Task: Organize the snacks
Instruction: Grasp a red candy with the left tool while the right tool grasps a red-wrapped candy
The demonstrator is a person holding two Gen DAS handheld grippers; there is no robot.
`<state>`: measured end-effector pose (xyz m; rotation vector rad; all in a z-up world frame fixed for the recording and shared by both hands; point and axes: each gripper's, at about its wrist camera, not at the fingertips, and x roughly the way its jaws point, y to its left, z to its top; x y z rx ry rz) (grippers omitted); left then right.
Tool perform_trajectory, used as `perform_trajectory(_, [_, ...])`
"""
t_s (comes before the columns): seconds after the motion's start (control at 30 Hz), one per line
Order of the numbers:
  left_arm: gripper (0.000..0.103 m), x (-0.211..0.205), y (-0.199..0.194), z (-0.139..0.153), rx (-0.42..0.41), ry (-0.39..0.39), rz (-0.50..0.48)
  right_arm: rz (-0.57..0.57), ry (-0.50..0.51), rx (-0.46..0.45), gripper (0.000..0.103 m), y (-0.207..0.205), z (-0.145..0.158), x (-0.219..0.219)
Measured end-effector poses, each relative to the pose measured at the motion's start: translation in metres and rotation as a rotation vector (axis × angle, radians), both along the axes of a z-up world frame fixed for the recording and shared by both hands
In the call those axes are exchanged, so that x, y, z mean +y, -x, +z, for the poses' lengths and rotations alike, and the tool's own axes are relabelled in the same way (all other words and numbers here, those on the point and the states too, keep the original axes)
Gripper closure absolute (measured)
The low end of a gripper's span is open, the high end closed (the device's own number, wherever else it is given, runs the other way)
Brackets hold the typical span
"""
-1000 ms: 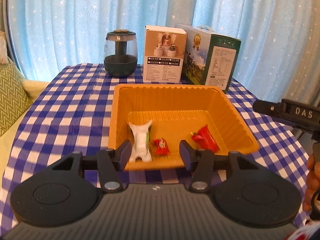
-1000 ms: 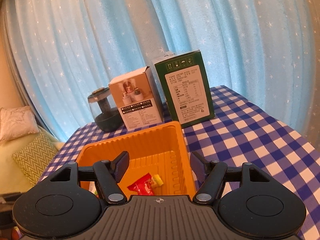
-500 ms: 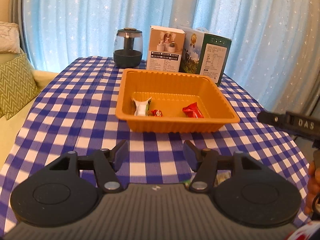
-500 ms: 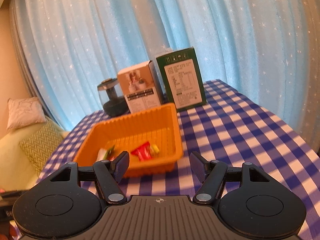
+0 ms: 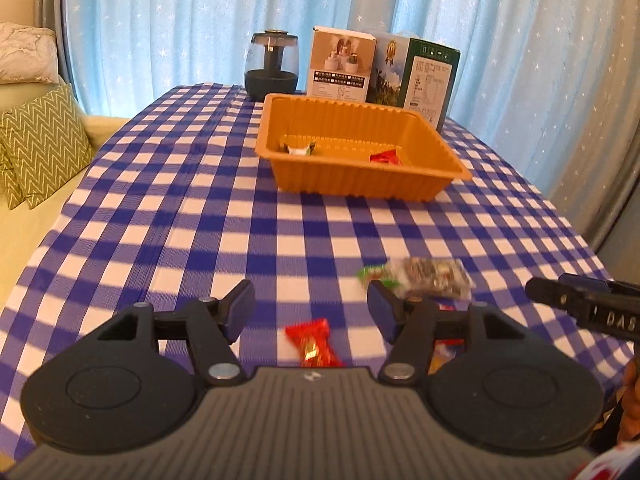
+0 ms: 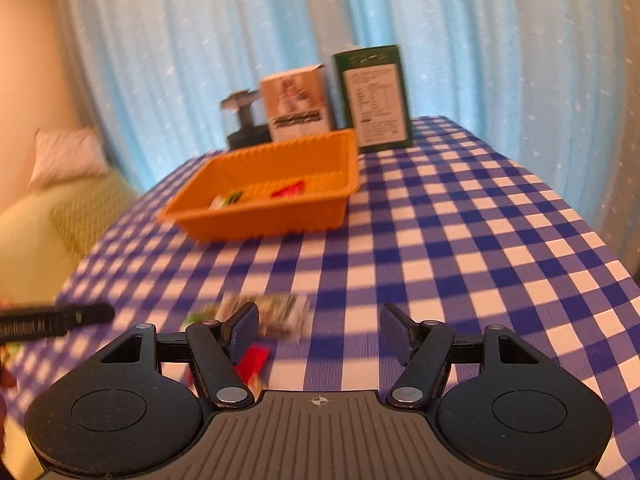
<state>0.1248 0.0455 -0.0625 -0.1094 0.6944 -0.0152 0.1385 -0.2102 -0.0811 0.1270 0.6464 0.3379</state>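
Picking up the red candy [image 5: 314, 342] looks like the step in hand: it lies loose on the checked surface [image 5: 200, 216] near its front edge, between the fingers of the left tool [image 5: 311, 307], which touch nothing. That tool is about half open and holds nothing, so a good move would be to lower it straight over the wrapper, with one finger on each long side, and close only when both pads are level with the candy. The right tool [image 6: 318, 328] is also partly open and empty. Just beside the candy, toward the right edge, lie a clear packet [image 5: 434, 278] with dark print and a small green sweet [image 5: 372, 272]; the closing fingers should not catch them. The orange tray [image 5: 360, 184] stands well apart, toward the back edge, with a white packet [image 5: 298, 148] and a red one [image 5: 386, 158] inside it.

More red wrappers are half hidden behind the fingers of both tools, so their number cannot be told. The right wrist view is blurred, and the tray's near wall hides part of its floor.
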Motion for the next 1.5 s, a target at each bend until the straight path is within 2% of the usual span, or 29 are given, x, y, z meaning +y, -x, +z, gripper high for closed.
perform_trajectory(0.23, [0.044, 0.001, 0.013, -0.011, 0.021, 0.003, -0.007, 0.229, 0.151, 0.006, 0.036, 0.022, -0.021, 0.027])
perform_trajectory(0.47, [0.044, -0.002, 0.017, -0.017, 0.032, 0.011, -0.028, 0.301, 0.289, -0.023, 0.036, 0.022, -0.039, 0.050])
perform_trajectory(0.57, [0.044, 0.000, 0.016, -0.019, 0.037, 0.018, -0.026, 0.310, 0.325, -0.013, 0.044, 0.015, -0.048, 0.054])
perform_trajectory(0.7, [0.044, -0.002, 0.014, -0.021, 0.044, 0.026, -0.035, 0.287, 0.291, 0.001, 0.048, 0.006, -0.051, 0.049])
perform_trajectory(0.77, [0.044, -0.004, 0.012, -0.022, 0.049, 0.025, -0.038, 0.283, 0.265, 0.019, 0.054, 0.003, -0.050, 0.045])
perform_trajectory(0.9, [0.044, -0.006, 0.010, -0.025, 0.057, 0.023, -0.038, 0.305, 0.248, 0.031, 0.073, 0.004, -0.047, 0.048])
perform_trajectory(0.97, [0.044, -0.007, 0.009, -0.026, 0.061, 0.016, -0.038, 0.296, 0.253, 0.031, 0.074, 0.006, -0.046, 0.050])
perform_trajectory(1.03, [0.044, -0.009, 0.009, -0.027, 0.066, 0.007, -0.038, 0.284, 0.241, 0.038, 0.080, 0.006, -0.046, 0.050])
perform_trajectory(1.37, [0.044, -0.014, 0.003, -0.033, 0.078, -0.021, -0.038, 0.218, 0.194, 0.029, 0.081, 0.006, -0.039, 0.040])
perform_trajectory(1.5, [0.048, -0.015, -0.003, -0.037, 0.092, -0.020, -0.025, 0.183, 0.167, 0.039, 0.081, 0.002, -0.036, 0.035])
